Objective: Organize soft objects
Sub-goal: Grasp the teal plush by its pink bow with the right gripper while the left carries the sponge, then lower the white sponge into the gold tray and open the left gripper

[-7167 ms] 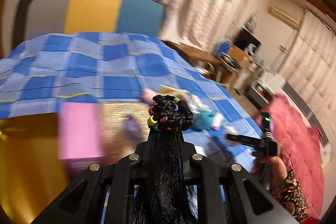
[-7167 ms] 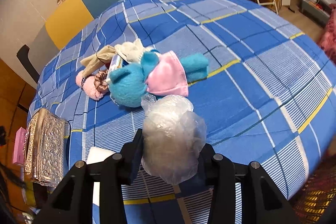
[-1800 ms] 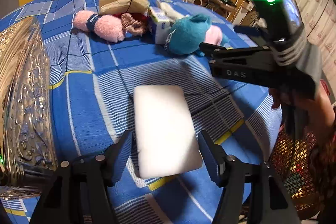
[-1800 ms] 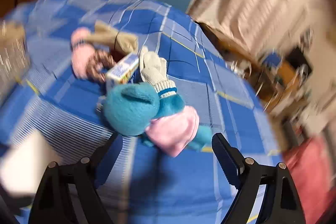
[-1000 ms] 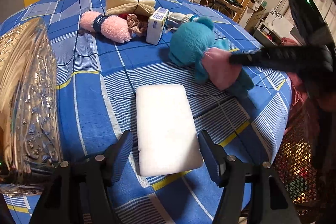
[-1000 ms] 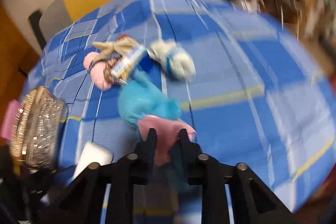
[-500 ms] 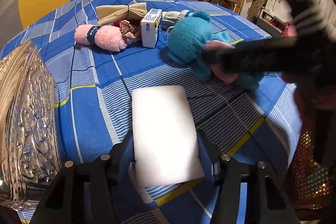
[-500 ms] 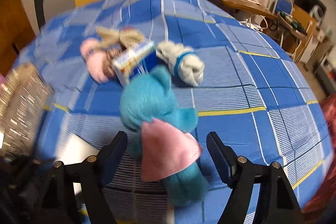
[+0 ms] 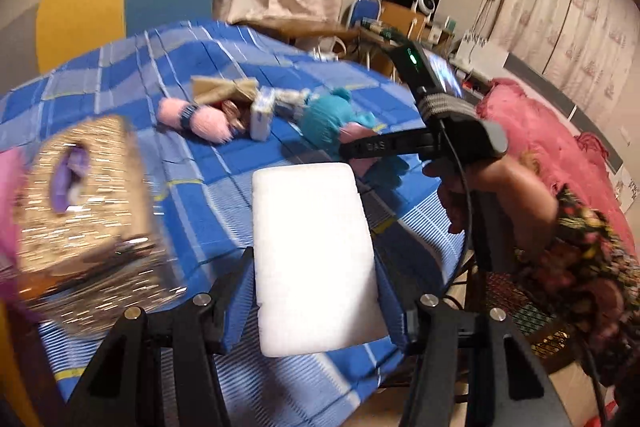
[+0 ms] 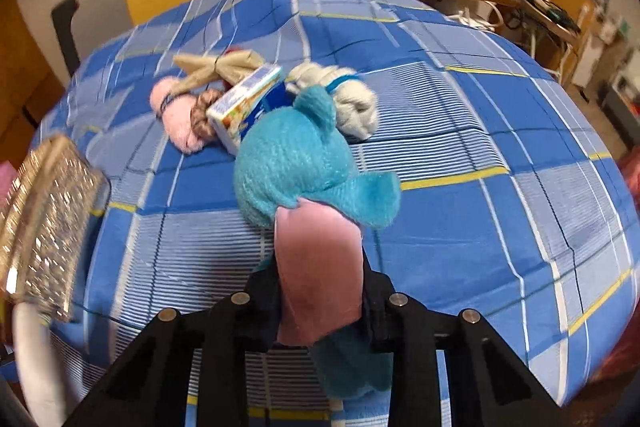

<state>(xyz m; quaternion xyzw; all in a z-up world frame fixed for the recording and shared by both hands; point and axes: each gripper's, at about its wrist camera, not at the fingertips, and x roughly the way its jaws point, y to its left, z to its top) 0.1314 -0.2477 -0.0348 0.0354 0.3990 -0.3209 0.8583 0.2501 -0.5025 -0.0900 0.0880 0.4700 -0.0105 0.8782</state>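
In the left wrist view, the left gripper point(image 9: 316, 291) sits at the bottom centre, its jaws pressed to both long edges of a white foam pad point(image 9: 314, 259), which is lifted over the near edge of the blue checked tablecloth point(image 9: 192, 163). A glittery gold box point(image 9: 80, 207) fills the left side, blurred. At centre right the person's hand point(image 9: 480, 187) carries the right gripper point(image 9: 352, 149), reaching into a teal plush toy point(image 9: 332, 119); beyond lie a pink fuzzy roll point(image 9: 200, 117) and a small carton point(image 9: 262, 113). In the right wrist view, that gripper's jaws have just been closing and now pinch the toy's pink cloth at bottom centre, the teal head just above. The carton, a white rolled sock point(image 10: 352, 103) and a tan bow point(image 10: 218, 67) cluster at upper centre.
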